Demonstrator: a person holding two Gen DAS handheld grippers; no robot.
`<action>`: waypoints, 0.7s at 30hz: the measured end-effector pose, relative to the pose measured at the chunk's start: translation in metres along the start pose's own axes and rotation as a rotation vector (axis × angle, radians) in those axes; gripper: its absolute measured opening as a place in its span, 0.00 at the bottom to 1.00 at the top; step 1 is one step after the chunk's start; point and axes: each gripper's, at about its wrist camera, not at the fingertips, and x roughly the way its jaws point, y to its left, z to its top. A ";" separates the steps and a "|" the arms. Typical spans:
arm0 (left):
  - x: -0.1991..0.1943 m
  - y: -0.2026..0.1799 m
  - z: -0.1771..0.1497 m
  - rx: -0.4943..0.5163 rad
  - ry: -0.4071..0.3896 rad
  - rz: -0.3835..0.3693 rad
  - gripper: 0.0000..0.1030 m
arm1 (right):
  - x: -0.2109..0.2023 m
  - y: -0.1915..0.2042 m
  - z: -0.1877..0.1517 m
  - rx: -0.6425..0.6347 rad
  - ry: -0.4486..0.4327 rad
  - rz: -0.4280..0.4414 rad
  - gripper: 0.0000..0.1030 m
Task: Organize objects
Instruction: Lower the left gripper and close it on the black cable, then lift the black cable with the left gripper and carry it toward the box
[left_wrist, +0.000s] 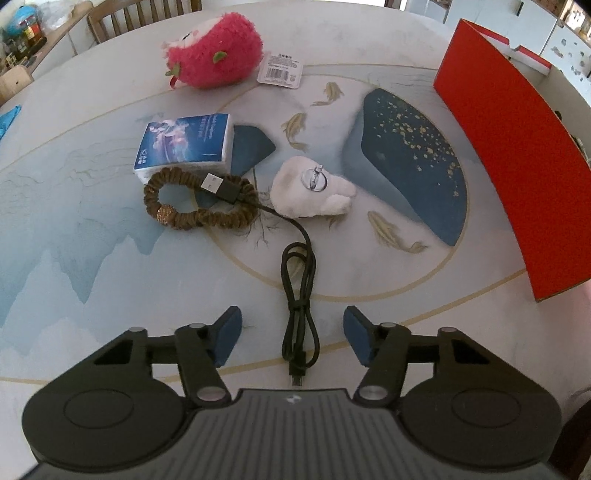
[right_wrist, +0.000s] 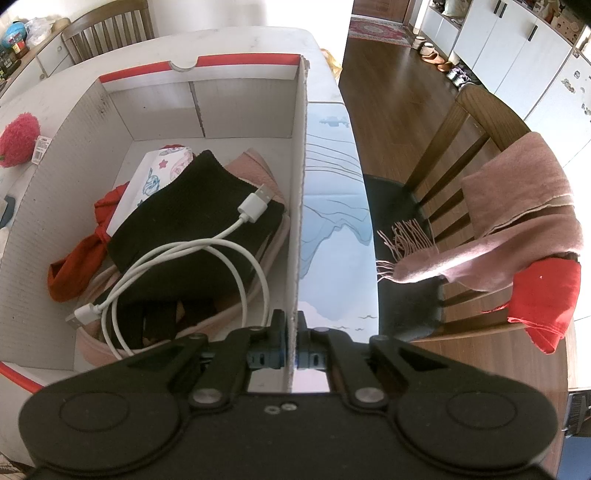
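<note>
Between the spread blue pads of the left gripper (left_wrist: 292, 339), which holds nothing, lies the near end of a black USB cable (left_wrist: 300, 291), bundled in a loop on the table (left_wrist: 92, 258). Its lead runs away from the camera and its USB plug rests across a brown scrunchie (left_wrist: 197, 201), which in turn touches the near edge of a blue tissue pack (left_wrist: 183, 142). Just right of the scrunchie sits a white fluffy item (left_wrist: 314, 192) with a round metal piece on top. Farther back lies a pink plush toy (left_wrist: 214, 50) with a barcoded tag (left_wrist: 279, 68) beside it. At the right edge of the left wrist view stands the red outer wall of a cardboard box (left_wrist: 509, 177). In the right wrist view, the right gripper (right_wrist: 291, 341) is clamped on the box's near white wall, one finger inside and one outside. Inside the box (right_wrist: 207, 107) a white USB cable (right_wrist: 192, 266) lies coiled over a black cloth (right_wrist: 192, 214), with a red cloth (right_wrist: 79, 254), a patterned white pouch (right_wrist: 155, 173) and pink fabric (right_wrist: 255, 162) around and beneath it. Beyond the table stands a wooden chair (right_wrist: 454, 155) draped with a pink scarf (right_wrist: 517, 221).
</note>
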 end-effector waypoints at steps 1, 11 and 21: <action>0.000 0.000 0.000 0.003 0.001 -0.003 0.51 | 0.000 0.000 0.000 0.001 0.000 0.000 0.02; -0.001 -0.005 0.002 0.013 0.007 -0.003 0.15 | 0.000 0.000 0.000 -0.004 -0.001 -0.002 0.02; -0.017 -0.009 0.008 0.002 -0.026 -0.006 0.13 | -0.001 0.000 0.000 -0.008 -0.003 0.000 0.02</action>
